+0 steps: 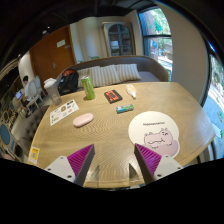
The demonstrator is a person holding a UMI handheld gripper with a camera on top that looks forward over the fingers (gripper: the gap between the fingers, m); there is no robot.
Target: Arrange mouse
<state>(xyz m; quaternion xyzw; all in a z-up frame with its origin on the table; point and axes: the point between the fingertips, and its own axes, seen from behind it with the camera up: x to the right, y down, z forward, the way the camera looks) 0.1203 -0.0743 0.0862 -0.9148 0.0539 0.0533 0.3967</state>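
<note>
Wooden surface (100,135) ahead; my hand-held gripper (113,163) hangs wide and empty, mouse (132,91) far beyond, pink-cat mat (158,133) nearer.

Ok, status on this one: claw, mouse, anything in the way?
Claw open, empty, held above table. White mouse far beyond fingers, beside round cat-print mousepad, not on it. Path looks clear; pink case off to side.

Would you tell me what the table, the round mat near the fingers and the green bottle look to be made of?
The table looks like light wood or a wood-look laminate: pale tan with a soft sheen. The round mat seems a thin, matte printed sheet, probably fabric-topped rubber; it lies flat with a cartoon print. The green bottle looks like plastic or coated metal; I cannot tell which. The gripper is open above the table.
</note>
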